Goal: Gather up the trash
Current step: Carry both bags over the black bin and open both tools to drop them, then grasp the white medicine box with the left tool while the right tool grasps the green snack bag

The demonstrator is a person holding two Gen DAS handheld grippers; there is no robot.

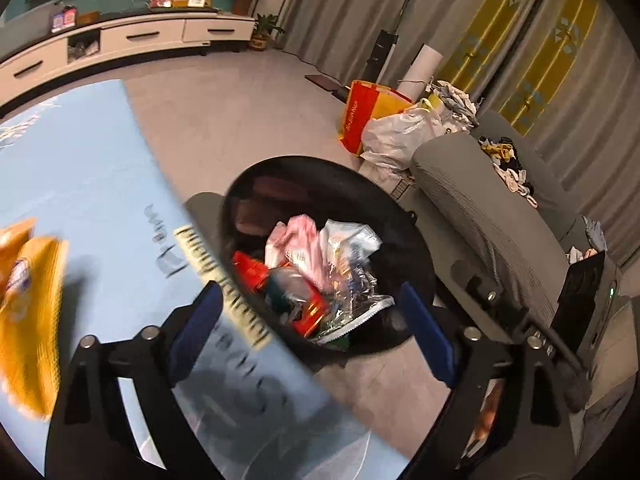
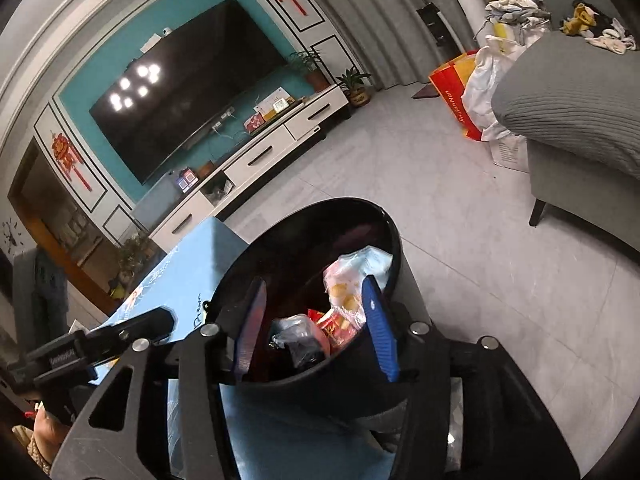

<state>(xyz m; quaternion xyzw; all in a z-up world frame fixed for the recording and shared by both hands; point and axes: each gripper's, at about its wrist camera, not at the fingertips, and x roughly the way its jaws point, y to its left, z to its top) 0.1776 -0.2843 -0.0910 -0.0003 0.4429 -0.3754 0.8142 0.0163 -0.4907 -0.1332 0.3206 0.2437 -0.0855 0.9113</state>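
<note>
Beside the blue table (image 1: 92,168), the black bin (image 1: 240,184) holds wrappers, both the left gripper (image 1: 316,336) and right gripper (image 2: 316,328) gape empty above it, and an orange packet (image 1: 32,320) remains.

On the red and yellow bag (image 1: 366,110) by the sofa I read "Jin Jian Nan" running down its red side. The black clamp (image 2: 64,356) at my left carries small white lettering, too fine for me to make out. The blue cloth on my table (image 1: 100,184) has dark script and a yellow printed strip (image 1: 224,284) — both blurred, unreadable. Nothing else legible.
</note>
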